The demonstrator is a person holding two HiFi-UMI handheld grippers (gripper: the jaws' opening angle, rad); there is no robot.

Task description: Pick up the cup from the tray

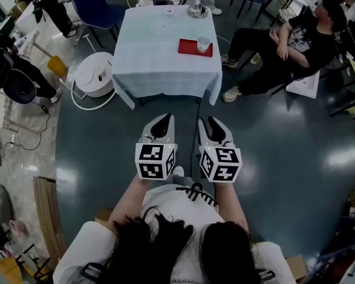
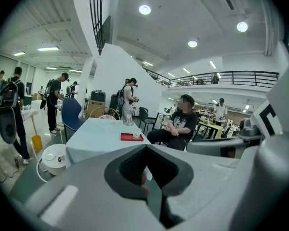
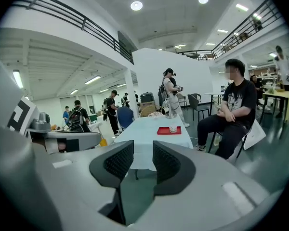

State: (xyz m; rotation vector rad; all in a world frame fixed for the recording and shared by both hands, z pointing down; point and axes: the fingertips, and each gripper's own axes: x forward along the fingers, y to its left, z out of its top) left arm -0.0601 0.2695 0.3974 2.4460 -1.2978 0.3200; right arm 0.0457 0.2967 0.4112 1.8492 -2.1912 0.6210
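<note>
Right gripper view: gripper (image 3: 143, 153) jaws narrowly apart, empty.

My right claw (image 3: 143, 153) has smooth, matt grey plastic shells; its black pads (image 3: 119, 161) look finely ribbed, like rubber. The tablecloth (image 1: 160, 58) is pale, soft, matt fabric (it hangs in folds). The red tray (image 1: 189, 47) looks matt, the cup (image 1: 203, 43) glossy white. The dark floor (image 1: 296, 135) gleams, polished smooth.
</note>
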